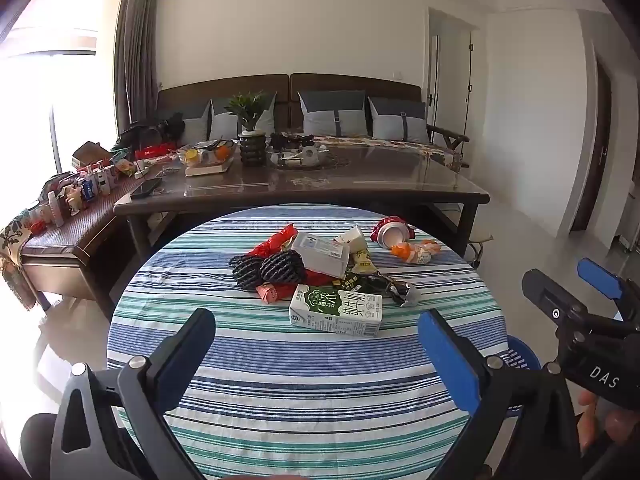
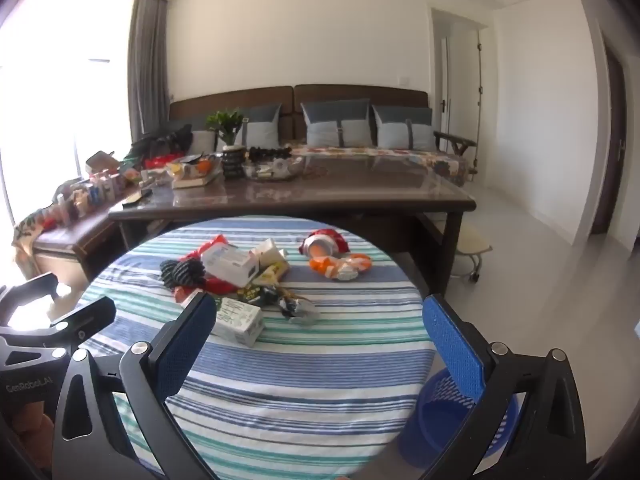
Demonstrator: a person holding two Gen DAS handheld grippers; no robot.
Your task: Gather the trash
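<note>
Left gripper [image 1: 316,344]: your black two-finger tool with blue pads stands spread wide and empty, hovering over the near edge of the table, tilted down toward the pile.
Right gripper [image 2: 320,336]: yours is just as wide, nothing between the pads; it hangs over the near right edge, probably staged for a first pick.
Bin: the round blue plastic basket [image 2: 436,412] sits on the floor below the right edge of the table, likely put there so you can drop items straight off that side.
Table: the round top under a blue, green and white striped cloth [image 1: 280,392] carries all the trash.
Milk carton: the green-and-white rectangular carton [image 1: 336,310] lies flat at the near side of the pile, ahead of your left gripper, between its fingers in line of sight yet well apart.
Pile behind: black foam nets [image 1: 266,270], a white flat box [image 1: 320,256], red wrappers.
Far right edge: a crushed red can [image 1: 390,232] beside an orange-and-white wrapper [image 1: 416,252].
</note>
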